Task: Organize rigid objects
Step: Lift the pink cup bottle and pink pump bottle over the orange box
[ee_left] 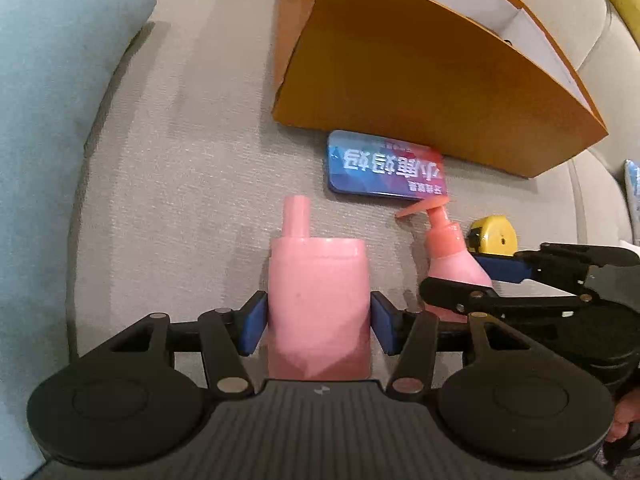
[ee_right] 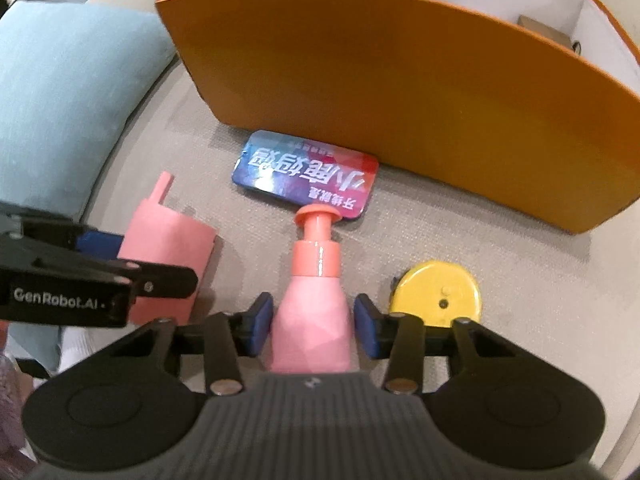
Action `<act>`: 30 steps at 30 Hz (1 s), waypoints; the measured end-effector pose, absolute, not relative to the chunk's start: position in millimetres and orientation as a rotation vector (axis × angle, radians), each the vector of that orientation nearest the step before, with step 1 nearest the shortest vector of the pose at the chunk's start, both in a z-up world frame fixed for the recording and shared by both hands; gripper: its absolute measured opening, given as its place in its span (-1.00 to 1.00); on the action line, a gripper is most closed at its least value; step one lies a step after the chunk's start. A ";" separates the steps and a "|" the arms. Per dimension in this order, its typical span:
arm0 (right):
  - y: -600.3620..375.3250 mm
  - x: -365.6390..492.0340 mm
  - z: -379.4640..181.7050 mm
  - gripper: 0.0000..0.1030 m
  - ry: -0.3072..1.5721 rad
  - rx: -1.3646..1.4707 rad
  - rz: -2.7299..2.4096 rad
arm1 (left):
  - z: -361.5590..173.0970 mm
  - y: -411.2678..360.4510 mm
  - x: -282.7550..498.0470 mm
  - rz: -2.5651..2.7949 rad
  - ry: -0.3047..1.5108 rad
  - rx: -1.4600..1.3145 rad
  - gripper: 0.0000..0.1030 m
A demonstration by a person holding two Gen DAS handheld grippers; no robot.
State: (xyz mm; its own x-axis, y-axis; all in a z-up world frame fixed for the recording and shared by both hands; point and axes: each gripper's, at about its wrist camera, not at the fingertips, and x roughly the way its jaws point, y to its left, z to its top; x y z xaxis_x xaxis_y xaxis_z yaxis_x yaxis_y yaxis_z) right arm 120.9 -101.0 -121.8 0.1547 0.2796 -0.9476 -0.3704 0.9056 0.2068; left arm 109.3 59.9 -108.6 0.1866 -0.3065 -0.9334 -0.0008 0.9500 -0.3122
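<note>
A pink bottle with a straight nozzle (ee_left: 318, 292) sits between the blue pads of my left gripper (ee_left: 319, 324), and both pads touch its sides. In the right wrist view a pink pump bottle (ee_right: 312, 312) with a coral pump head stands between the pads of my right gripper (ee_right: 314, 322), which press on its lower body. The two bottles are side by side over the grey sofa seat (ee_left: 180, 200). The straight-nozzle bottle (ee_right: 168, 248) shows at the left of the right wrist view. Whether either bottle rests on the seat I cannot tell.
An orange open box (ee_right: 400, 100) stands on the seat just beyond the bottles. A flat blue-and-red tin (ee_right: 308, 176) lies in front of it. A yellow tape measure (ee_right: 436, 292) lies right of the pump bottle. A light blue cushion (ee_left: 48, 80) fills the left.
</note>
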 end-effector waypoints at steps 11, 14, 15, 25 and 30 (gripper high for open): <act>-126.7 97.1 -81.0 -0.13 1.272 0.020 0.410 | -61.3 54.4 101.9 -0.296 1.276 -0.299 0.20; -134.5 91.5 -59.3 -0.13 1.226 0.031 0.417 | -42.6 49.3 102.5 -0.316 1.241 -0.309 0.20; -137.6 90.5 -51.2 -0.13 1.208 0.032 0.420 | -34.6 47.7 103.0 -0.323 1.226 -0.310 0.20; -171.3 117.6 22.8 -0.13 1.048 0.057 0.437 | 37.0 12.5 139.7 -0.379 1.048 -0.265 0.20; -184.9 153.8 43.5 -0.13 1.002 0.040 0.406 | 65.2 -3.8 173.4 -0.395 0.968 -0.246 0.20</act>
State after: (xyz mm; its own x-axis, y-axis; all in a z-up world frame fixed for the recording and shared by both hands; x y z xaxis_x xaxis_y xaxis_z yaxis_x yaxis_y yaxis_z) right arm 153.8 -184.9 43.5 0.4709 0.3493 -0.8101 -0.3130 0.9247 0.2168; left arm 173.4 -3.8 65.2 0.5040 -0.4315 -0.7482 0.2151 0.9017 -0.3751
